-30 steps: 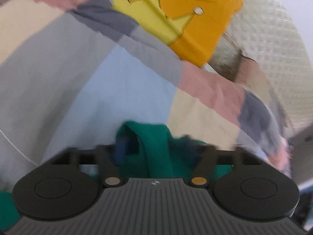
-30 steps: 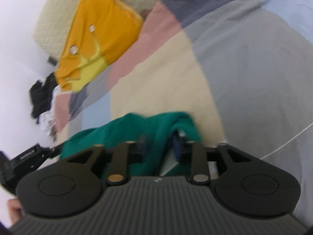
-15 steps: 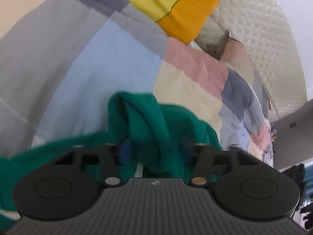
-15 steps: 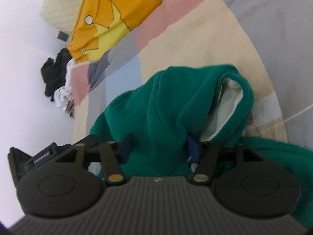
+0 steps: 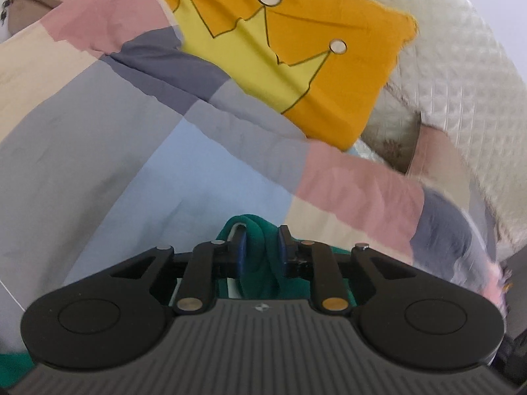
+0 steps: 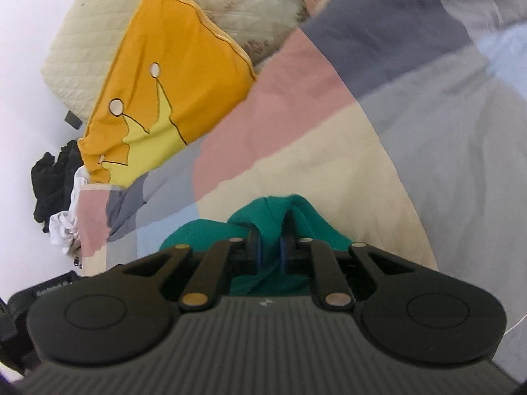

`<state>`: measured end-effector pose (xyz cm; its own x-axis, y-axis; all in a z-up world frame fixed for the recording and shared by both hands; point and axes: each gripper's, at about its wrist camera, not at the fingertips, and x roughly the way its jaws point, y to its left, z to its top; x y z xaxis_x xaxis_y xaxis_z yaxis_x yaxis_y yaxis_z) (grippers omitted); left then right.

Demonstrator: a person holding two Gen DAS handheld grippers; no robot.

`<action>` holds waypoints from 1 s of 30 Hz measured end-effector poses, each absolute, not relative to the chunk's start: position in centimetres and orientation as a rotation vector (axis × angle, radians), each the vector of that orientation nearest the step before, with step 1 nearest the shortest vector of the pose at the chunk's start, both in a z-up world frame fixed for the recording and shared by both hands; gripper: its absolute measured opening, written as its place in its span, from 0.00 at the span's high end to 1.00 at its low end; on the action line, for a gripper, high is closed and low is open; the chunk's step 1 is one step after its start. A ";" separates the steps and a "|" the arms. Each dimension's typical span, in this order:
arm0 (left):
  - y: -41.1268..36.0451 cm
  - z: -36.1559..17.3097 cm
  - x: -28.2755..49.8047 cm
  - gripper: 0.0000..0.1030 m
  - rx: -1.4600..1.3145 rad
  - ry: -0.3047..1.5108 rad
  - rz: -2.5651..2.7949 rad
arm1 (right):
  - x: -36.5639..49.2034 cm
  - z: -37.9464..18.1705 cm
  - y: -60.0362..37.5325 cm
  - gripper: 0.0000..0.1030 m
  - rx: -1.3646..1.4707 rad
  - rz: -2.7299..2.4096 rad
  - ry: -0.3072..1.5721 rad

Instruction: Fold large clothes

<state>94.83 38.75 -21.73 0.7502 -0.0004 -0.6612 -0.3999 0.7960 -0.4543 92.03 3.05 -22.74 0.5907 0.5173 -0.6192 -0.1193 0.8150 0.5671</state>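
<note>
We work over a patchwork bedspread [image 5: 131, 151], against a white wall.
An orange pillow [image 5: 329, 75] lies ahead; our left gripper [image 5: 262, 247] and right gripper [image 6: 270, 247] each pinch the green garment [image 6: 270, 217].

Green garment [image 5: 260, 250], white lining showing, bunched, lifted over patchwork bed, pinched at two spots.

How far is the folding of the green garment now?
Done: both grips look made. The left gripper and the right gripper each pinch a bunch of the green garment over the patchwork bedcover. Left: no flat fold is visible; the cloth is bunched, so spreading and folding remain.
</note>
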 end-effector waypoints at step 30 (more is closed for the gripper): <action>21.2 -12.9 61.8 0.22 -0.335 0.626 -0.057 | 59.4 -16.2 -18.5 0.23 0.194 0.489 0.886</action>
